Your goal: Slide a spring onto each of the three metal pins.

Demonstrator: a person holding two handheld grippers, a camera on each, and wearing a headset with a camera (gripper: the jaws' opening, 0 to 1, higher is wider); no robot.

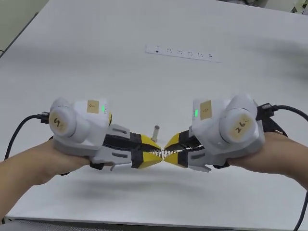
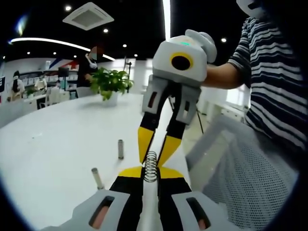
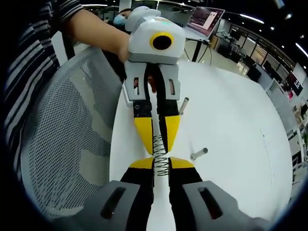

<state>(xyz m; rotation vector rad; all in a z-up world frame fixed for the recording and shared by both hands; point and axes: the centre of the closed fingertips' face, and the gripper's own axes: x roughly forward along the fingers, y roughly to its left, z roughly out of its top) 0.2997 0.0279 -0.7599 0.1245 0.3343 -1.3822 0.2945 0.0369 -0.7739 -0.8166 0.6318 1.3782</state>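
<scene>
A small steel spring (image 1: 164, 154) hangs above the white table's near edge, held tip to tip between both grippers. My left gripper (image 1: 159, 157) comes in from the left and is shut on one end of the spring (image 2: 151, 166). My right gripper (image 1: 168, 151) comes in from the right and is shut on the other end (image 3: 160, 155). One metal pin (image 1: 156, 132) stands upright on the table just behind the tips. In the left gripper view two pins (image 2: 121, 148) (image 2: 97, 178) stand left of the jaws. Right of the jaws in the right gripper view are two pins (image 3: 183, 106) (image 3: 198, 154).
A white power strip (image 1: 183, 53) lies across the far middle of the table (image 1: 96, 62). A grey mesh chair (image 3: 72, 139) stands at the table's near edge by the person in a striped shirt (image 2: 274, 86). A potted plant (image 2: 110, 82) sits far off.
</scene>
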